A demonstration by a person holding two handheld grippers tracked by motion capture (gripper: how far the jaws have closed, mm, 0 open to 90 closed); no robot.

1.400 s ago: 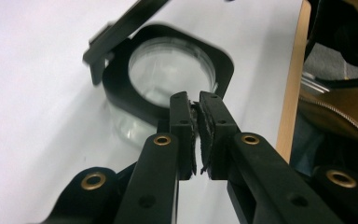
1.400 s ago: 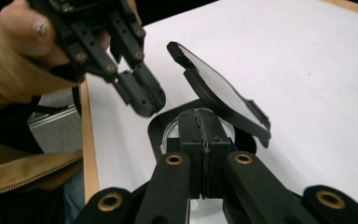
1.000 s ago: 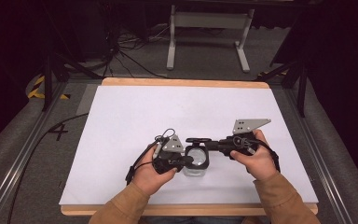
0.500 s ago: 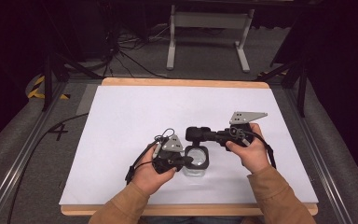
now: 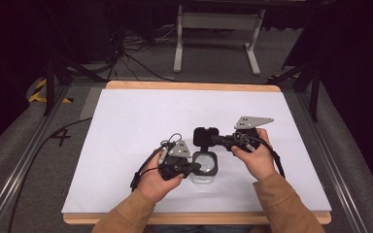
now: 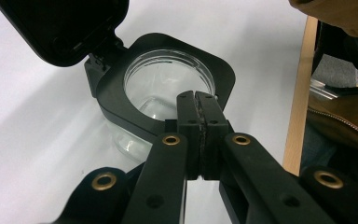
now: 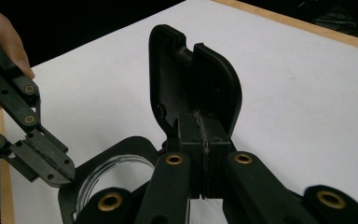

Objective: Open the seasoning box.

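- high view shows your glass jar [image 5: 204,167] near the front of the white counter [image 5: 126,121], between your two hands.
- your left gripper [image 5: 194,168] has its fingers [image 6: 198,116] clenched tight, their tips at the jar's black collar [image 6: 116,100]; you cannot tell if they pinch it.
- your right gripper [image 5: 212,140] has its fingers [image 7: 200,140] clenched at the bottom edge of the black lid [image 7: 191,79], which stands open on its hinge; you cannot tell if they pinch it.

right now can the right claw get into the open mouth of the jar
Probably yes. The hinged lid is swung up and back, so the jar mouth lies uncovered. The right claw sits shut against that lid, just beyond the mouth. The left claw rests shut on the near rim, crowding only that side.
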